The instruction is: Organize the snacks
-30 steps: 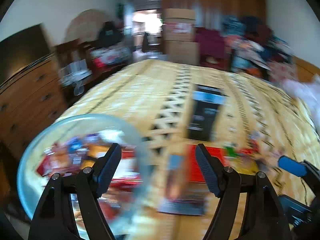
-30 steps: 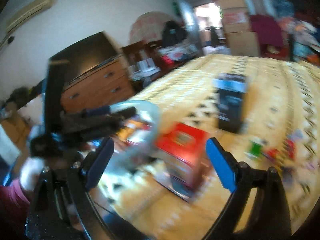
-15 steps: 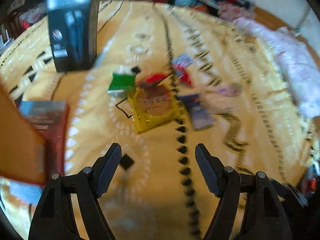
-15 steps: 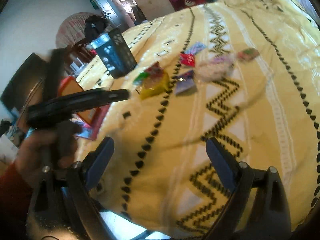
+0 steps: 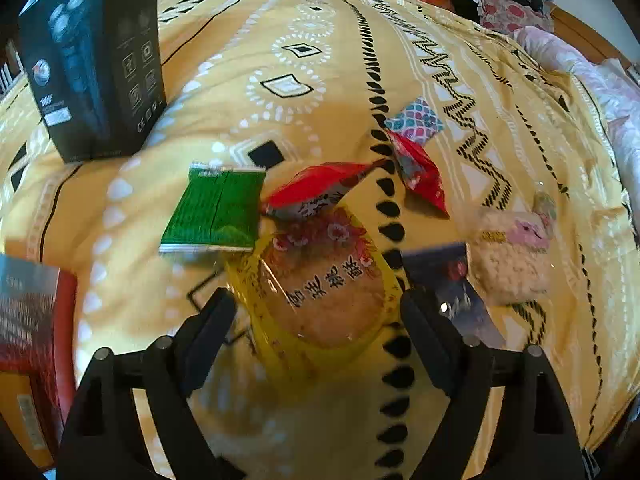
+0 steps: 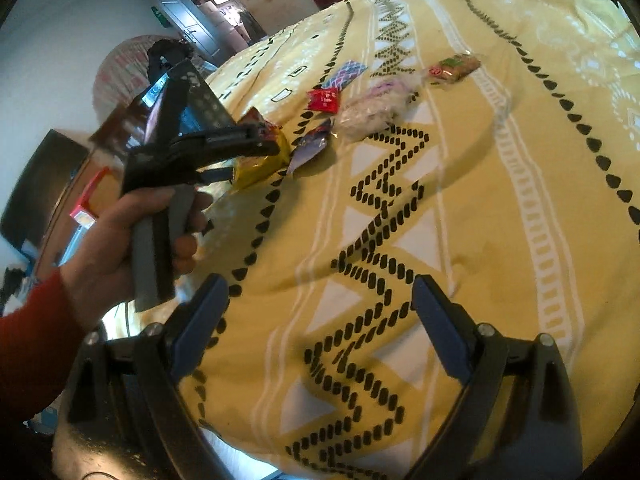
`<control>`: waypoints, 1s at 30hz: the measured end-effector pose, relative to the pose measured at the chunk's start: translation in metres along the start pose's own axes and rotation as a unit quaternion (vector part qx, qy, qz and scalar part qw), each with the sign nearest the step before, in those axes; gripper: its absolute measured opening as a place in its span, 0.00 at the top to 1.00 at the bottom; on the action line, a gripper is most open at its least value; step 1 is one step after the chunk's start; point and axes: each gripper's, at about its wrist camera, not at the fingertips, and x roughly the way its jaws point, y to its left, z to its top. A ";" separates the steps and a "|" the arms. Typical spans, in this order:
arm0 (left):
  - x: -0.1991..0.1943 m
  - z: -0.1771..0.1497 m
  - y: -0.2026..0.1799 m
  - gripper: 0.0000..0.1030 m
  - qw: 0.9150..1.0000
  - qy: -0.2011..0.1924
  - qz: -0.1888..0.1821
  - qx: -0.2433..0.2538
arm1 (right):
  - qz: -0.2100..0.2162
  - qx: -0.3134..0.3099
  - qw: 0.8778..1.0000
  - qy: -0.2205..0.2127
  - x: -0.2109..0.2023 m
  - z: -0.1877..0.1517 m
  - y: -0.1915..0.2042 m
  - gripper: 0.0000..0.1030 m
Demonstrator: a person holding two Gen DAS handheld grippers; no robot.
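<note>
while the left hand-held gripper (image 5: 316, 320) hangs spread around a yellow plastic pastry packet (image 5: 320, 292), the right hand-held gripper (image 6: 320, 312) gapes over the yellow patterned bedspread (image 6: 460, 184).

spread jaws around yellow snack packet (image 5: 320, 292)

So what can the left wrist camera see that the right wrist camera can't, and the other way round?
Only the left wrist view shows the green packet, the tall black box and the left gripper open over the yellow snack bag.

Only the right wrist view shows the hand holding that gripper, the brown snack bar, and the open right gripper.

Both show the yellow bedspread, the yellow bag and the white puffed snack.
</note>
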 end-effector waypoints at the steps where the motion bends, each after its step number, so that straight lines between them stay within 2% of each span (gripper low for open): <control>1: 0.002 0.002 0.000 0.14 1.000 0.000 0.001 -0.001 | 0.000 0.000 1.000 0.001 0.001 0.000 0.000 0.09; 8: 0.008 0.008 0.006 0.11 1.000 0.000 -0.008 -0.024 | 0.006 -0.006 1.000 0.008 0.007 0.002 0.006 0.09; 9: 0.004 0.009 0.007 0.11 0.999 0.004 -0.012 -0.034 | 0.006 -0.007 1.000 0.009 0.007 0.003 0.008 0.09; 11: -0.010 0.009 0.009 0.11 0.998 -0.016 -0.037 -0.052 | 0.009 -0.009 1.000 0.006 0.007 0.003 0.011 0.09; 13: -0.011 0.012 0.007 0.11 0.998 -0.014 -0.041 -0.051 | 0.010 -0.010 1.000 0.007 0.010 0.002 0.011 0.09; 17: 0.006 0.017 0.014 0.11 0.998 0.003 -0.022 -0.066 | 0.011 -0.009 1.000 0.015 0.017 0.000 0.011 0.09; 20: 0.012 0.021 0.019 0.11 0.997 -0.004 -0.014 -0.079 | 0.012 -0.007 1.000 0.019 0.019 -0.001 0.010 0.09; 23: 0.021 0.023 0.017 0.11 0.998 0.002 -0.002 -0.067 | 0.009 -0.001 1.000 0.025 0.022 -0.003 0.007 0.09; 24: 0.020 0.022 0.014 0.13 0.998 0.004 0.002 -0.055 | 0.009 0.000 1.000 0.026 0.022 -0.003 0.006 0.09; 25: 0.018 0.020 0.013 0.21 0.999 0.004 -0.006 -0.046 | 0.009 0.000 1.000 0.025 0.022 -0.002 0.006 0.09; 26: 0.015 0.018 0.012 0.22 0.999 0.003 -0.009 -0.041 | 0.010 -0.001 1.000 0.024 0.021 -0.002 0.006 0.09; 27: 0.010 0.015 0.012 0.29 0.999 0.002 -0.011 -0.036 | 0.011 -0.002 1.000 0.022 0.020 -0.002 0.007 0.09; 28: 0.006 0.013 0.013 0.43 0.999 0.002 -0.012 -0.032 | 0.011 -0.003 1.000 0.020 0.020 -0.001 0.007 0.09; 29: 0.000 0.009 0.015 0.43 0.999 0.003 -0.020 -0.030 | 0.011 -0.003 1.000 0.020 0.021 0.001 0.008 0.09; 30: -0.005 0.004 0.021 0.49 0.999 0.006 -0.035 -0.034 | 0.012 -0.004 1.000 0.019 0.020 0.002 0.008 0.09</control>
